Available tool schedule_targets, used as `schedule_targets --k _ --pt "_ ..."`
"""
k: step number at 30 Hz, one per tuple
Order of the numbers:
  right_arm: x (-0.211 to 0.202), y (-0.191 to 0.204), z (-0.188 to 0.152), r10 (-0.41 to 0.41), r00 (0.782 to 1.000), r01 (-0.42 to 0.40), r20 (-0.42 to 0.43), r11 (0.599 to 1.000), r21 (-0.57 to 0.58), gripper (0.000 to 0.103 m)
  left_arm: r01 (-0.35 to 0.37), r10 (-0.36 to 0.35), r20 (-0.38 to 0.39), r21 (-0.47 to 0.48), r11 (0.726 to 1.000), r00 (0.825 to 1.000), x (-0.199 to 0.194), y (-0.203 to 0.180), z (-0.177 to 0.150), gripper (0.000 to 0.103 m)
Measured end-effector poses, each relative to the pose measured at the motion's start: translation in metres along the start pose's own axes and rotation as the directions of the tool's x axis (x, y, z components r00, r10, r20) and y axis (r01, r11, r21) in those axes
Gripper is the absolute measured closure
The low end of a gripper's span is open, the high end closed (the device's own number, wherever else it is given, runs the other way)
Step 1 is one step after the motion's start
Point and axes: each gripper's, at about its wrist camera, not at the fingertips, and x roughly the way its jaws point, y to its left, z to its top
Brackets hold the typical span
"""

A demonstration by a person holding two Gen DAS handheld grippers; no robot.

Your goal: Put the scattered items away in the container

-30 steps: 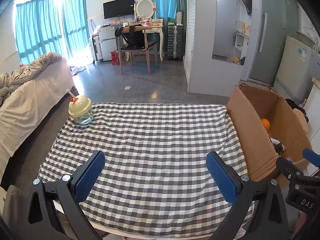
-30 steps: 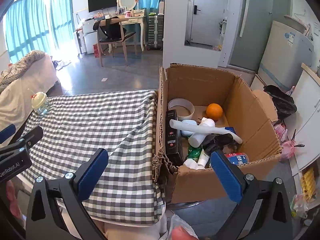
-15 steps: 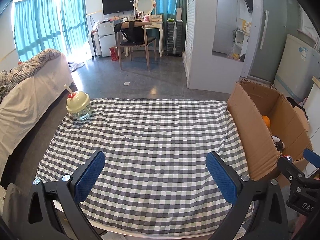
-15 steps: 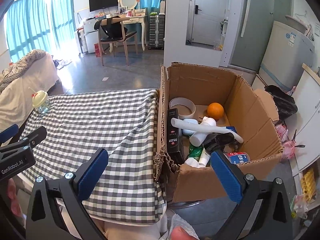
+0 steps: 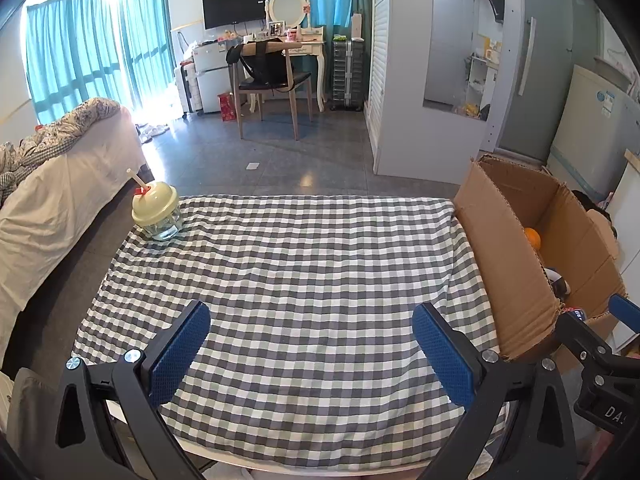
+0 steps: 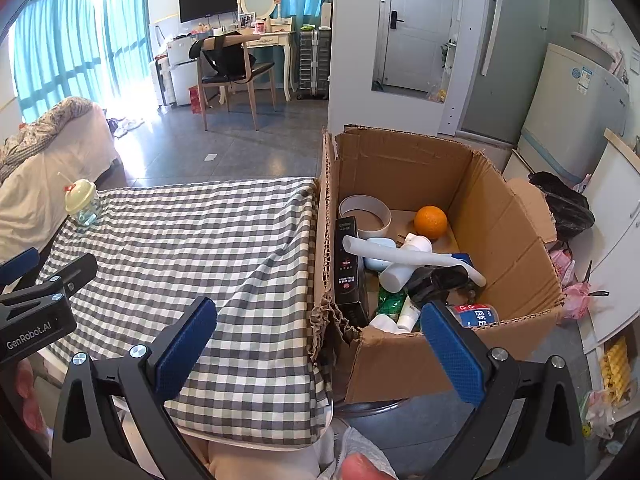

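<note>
1. The left gripper fills the bottom of its view with its 2 blue pads spread wide and nothing between them, poised over the near edge of the checked cloth.
2. The right gripper is likewise wide and empty, low in its frame, straddling the gap between the cloth's edge and the near wall of the cardboard box.
3. Only 1 item looks left out: the lidded cup with a straw, upright at the left edge of the left view, on the far corner of the cloth and well apart from both grippers.
4. The box sits at the right of the left view, touching the table's side, already holding an orange, a white tube and several bottles.
5. Judgement: the step in hand is reaching for the cup with the left gripper. Approach level and close on the glass body below the dome lid, since the lid may slip or lift off.
6. Carry it upright and set it in the bare corner near the orange.
</note>
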Motion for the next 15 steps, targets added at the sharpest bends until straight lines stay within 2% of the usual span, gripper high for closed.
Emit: schedule_targets --k 15 --pt "0.0022 -0.0055 0.0030 -0.024 1.000 0.024 -0.001 1.000 0.002 0.001 0.000 0.000 -0.008 0.003 1.000 1.000 0.0016 -0.0088 0.0014 0.000"
